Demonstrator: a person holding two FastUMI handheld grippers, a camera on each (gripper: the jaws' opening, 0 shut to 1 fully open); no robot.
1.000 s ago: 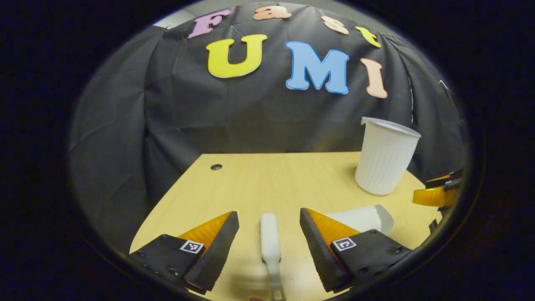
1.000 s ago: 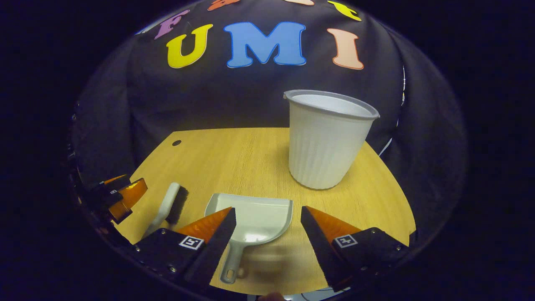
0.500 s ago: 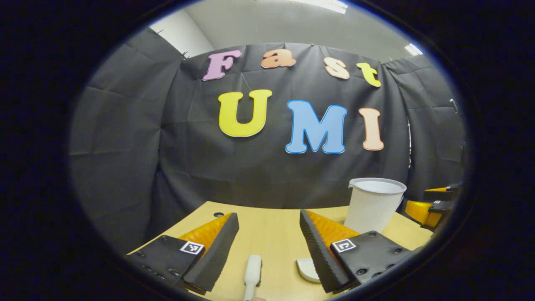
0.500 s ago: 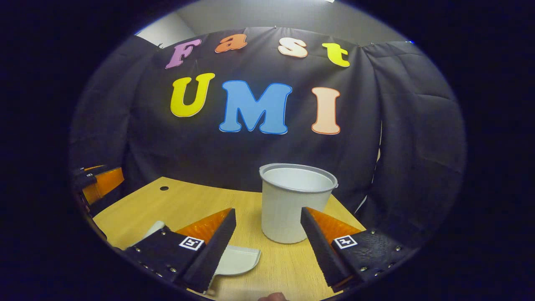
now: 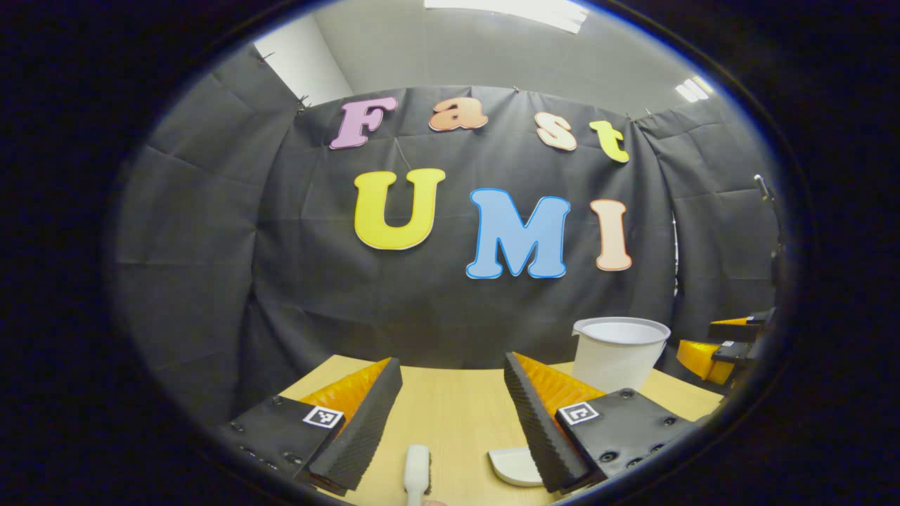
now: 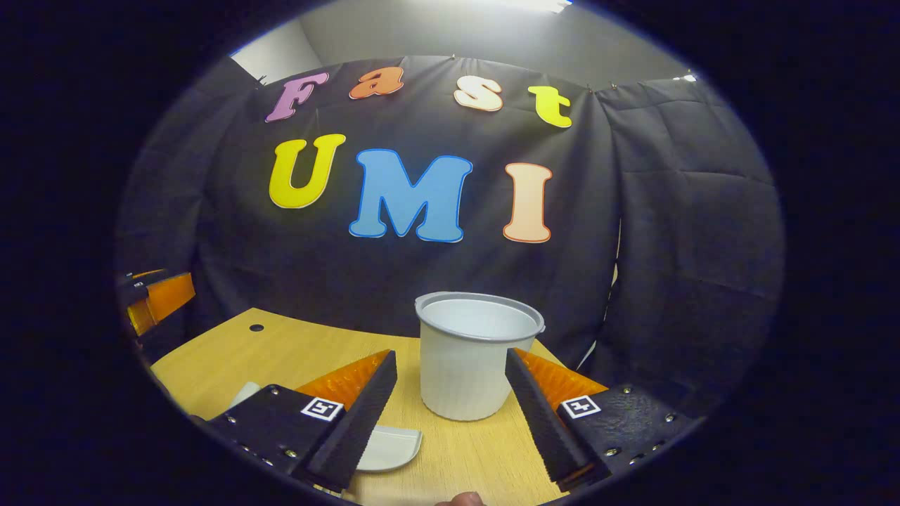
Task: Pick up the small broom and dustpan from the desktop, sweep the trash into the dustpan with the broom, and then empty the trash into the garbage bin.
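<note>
Both grippers have tipped up since a second ago, so the broom (image 5: 417, 472) and dustpan (image 5: 513, 465) now sit low at the near edge of the desk (image 5: 457, 407). Left gripper (image 5: 451, 422) and right gripper (image 6: 450, 418) both gape wide, holding nothing. Farther back on the right stands the white bin (image 6: 470, 355), with the dustpan (image 6: 387, 450) lying near and left of it.

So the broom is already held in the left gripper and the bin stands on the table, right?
Not quite. In the left gripper view the left gripper is open and holds nothing; the broom lies on the table between its fingers, not pressed by them. The bin does stand on the table.
</note>
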